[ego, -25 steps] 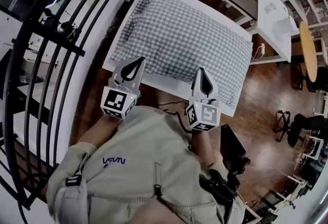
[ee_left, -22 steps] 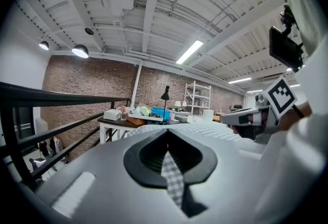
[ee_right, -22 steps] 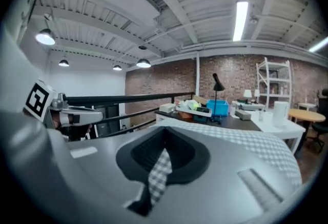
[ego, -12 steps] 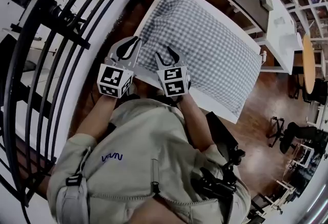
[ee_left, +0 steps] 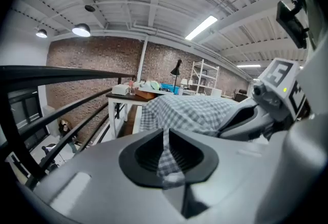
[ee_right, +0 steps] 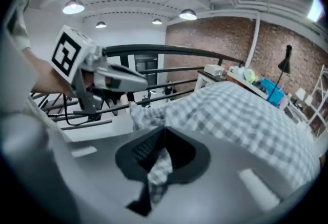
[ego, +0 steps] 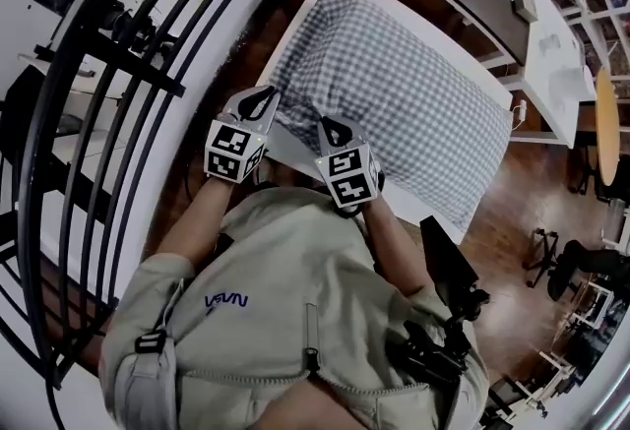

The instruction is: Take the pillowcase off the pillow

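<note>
A pillow in a grey-and-white checked pillowcase [ego: 394,89] lies on a white table [ego: 430,215]. Both grippers are at its near left corner, side by side. My left gripper [ego: 262,103] is shut on a strip of the checked cloth [ee_left: 167,159], which runs up between its pads. My right gripper [ego: 335,131] has its jaws closing, and a fold of the same cloth [ee_right: 158,172] is pinched between them. In the right gripper view the pillow [ee_right: 246,120] bulges behind, with the left gripper [ee_right: 115,80] at its corner. The left gripper view shows the right gripper [ee_left: 246,118] beside the cloth.
A black metal railing [ego: 118,74] curves along the left, close to the table. A white desk [ego: 551,34] stands at the back right, a round wooden table [ego: 605,113] beyond it, and a black chair [ego: 576,261] on the wooden floor.
The right gripper has moved left from the pillow's near right to its near left corner, opened there, and shut on the cloth. The left gripper stayed at the corner edge.
</note>
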A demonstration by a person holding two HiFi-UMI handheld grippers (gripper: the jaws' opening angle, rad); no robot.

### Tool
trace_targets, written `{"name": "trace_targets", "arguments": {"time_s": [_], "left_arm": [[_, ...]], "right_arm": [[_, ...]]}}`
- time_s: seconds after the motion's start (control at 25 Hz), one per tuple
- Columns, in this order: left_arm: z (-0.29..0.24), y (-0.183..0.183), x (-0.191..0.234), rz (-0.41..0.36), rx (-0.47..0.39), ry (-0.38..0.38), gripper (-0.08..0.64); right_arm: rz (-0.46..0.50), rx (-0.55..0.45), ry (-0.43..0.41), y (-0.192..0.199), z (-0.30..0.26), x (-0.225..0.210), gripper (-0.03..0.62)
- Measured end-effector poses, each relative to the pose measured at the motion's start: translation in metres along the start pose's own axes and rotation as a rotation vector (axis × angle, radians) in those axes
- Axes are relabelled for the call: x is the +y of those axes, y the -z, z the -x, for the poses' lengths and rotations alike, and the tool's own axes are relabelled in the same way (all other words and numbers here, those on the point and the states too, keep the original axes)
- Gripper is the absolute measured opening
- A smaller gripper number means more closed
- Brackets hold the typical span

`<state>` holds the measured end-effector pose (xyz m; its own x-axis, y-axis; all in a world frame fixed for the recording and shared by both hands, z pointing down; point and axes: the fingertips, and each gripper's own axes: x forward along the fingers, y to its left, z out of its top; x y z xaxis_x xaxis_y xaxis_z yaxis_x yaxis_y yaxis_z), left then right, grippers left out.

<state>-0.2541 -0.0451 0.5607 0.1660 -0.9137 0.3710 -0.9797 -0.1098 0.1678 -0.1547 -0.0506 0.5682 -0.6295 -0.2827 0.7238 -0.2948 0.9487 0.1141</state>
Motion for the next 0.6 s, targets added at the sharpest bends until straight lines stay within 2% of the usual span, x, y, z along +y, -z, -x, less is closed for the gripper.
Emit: {"name": "trace_targets", "arguments": {"time_s": [0.16, 0.32, 0.44, 0.6], "left_arm": [[-0.028, 0.023, -0.023, 0.01, 0.1, 0.123, 0.037], [-0.045, 0.044, -0.051, 0.006, 0.206, 0.262, 0.1], [-0.047, 0.057, -0.062, 0.016, 0.25, 0.297, 0.107], [-0.043, 0.065, -0.066, 0.068, 0.27, 0.293, 0.11]], "right_arm": [[-0.123, -0.048, 0.004, 0.013, 0.031, -0.01, 0.014], [-0.203, -0.079, 0.011, 0.024, 0.045, -0.019, 0.014], [-0.217, -0.162, 0.007, 0.013, 0.061, -0.022, 0.014], [-0.202, -0.267, -0.01, -0.006, 0.082, -0.026, 0.006]]}}
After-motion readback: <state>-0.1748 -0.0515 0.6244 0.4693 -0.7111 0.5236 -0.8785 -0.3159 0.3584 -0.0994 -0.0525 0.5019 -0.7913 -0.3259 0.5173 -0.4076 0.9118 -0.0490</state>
